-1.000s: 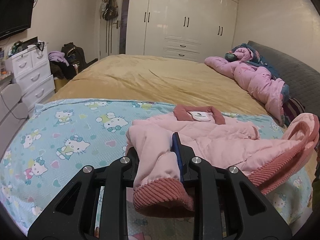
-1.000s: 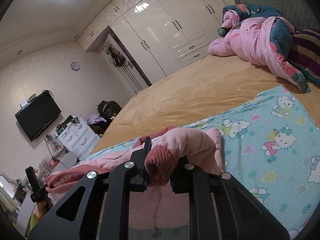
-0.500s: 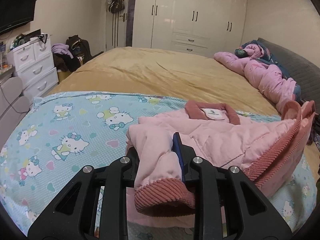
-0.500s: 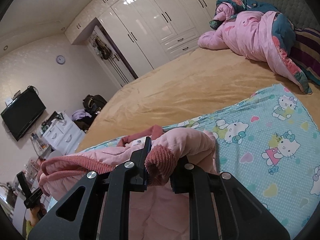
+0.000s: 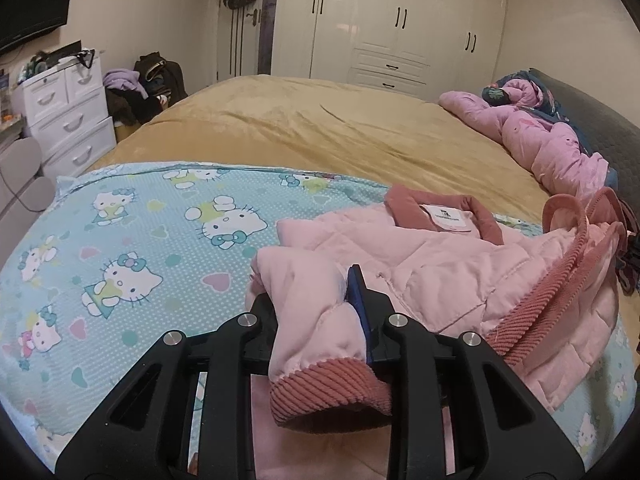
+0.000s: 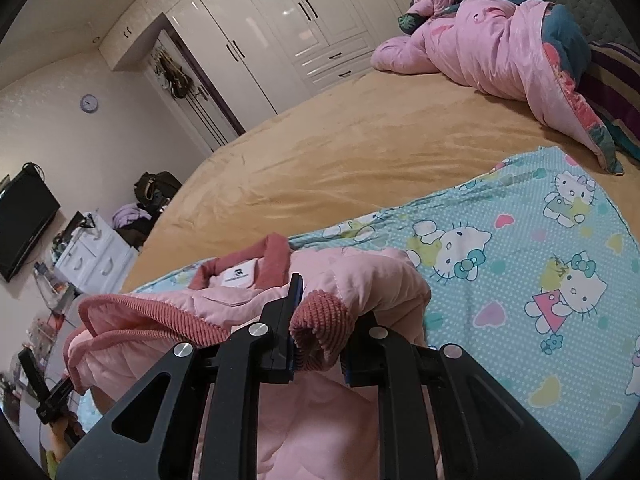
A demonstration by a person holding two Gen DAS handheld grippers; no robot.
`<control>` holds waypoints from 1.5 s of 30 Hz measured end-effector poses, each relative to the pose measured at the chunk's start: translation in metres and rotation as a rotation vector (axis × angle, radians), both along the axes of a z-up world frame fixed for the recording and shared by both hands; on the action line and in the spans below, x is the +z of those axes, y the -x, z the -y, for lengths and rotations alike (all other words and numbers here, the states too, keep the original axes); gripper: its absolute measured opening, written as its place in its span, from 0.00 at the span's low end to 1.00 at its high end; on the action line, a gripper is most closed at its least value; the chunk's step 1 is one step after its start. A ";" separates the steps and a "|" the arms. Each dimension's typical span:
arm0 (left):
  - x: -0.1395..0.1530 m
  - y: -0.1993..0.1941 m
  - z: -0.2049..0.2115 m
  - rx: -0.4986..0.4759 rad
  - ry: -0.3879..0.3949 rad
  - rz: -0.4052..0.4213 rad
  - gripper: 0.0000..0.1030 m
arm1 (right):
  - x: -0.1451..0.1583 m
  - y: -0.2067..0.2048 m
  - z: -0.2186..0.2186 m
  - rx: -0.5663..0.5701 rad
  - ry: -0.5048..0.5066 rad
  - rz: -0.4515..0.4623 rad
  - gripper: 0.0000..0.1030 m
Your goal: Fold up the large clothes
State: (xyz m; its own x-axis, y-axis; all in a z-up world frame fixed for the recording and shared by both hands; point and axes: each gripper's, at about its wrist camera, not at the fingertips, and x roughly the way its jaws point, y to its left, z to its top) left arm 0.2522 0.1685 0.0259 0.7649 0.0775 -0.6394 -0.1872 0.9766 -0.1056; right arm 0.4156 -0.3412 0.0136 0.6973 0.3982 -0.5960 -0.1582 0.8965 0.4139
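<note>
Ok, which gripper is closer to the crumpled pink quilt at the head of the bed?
Right. The right gripper grips a sleeve cuff on the side of the pink padded jacket toward the crumpled pink quilt; the left gripper grips the opposite sleeve, farther away.

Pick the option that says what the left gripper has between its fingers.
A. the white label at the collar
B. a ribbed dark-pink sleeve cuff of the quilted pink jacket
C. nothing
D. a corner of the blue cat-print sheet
B: in the left wrist view the left gripper is shut on the ribbed dark-pink sleeve cuff of the quilted pink jacket, which hangs between the black fingers.
</note>
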 end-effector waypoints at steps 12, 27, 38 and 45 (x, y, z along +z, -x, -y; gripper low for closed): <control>-0.022 -0.025 -0.007 0.019 0.063 -0.023 0.19 | -0.007 -0.018 0.007 0.043 -0.121 -0.080 0.22; -0.012 -0.034 -0.008 0.004 0.097 -0.028 0.25 | 0.011 0.021 -0.045 0.170 0.130 -0.027 0.96; 0.038 -0.019 0.012 0.054 0.091 0.170 0.91 | -0.059 0.033 -0.095 0.223 0.387 -0.084 0.96; 0.020 -0.002 -0.003 0.136 -0.044 0.172 0.91 | -0.025 0.026 -0.053 0.049 0.368 0.052 0.96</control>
State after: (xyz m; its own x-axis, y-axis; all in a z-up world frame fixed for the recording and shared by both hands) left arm 0.2544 0.1712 0.0463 0.8432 0.2118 -0.4941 -0.2999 0.9481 -0.1056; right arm 0.3898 -0.2883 -0.0111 0.7158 0.1975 -0.6698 -0.2169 0.9746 0.0556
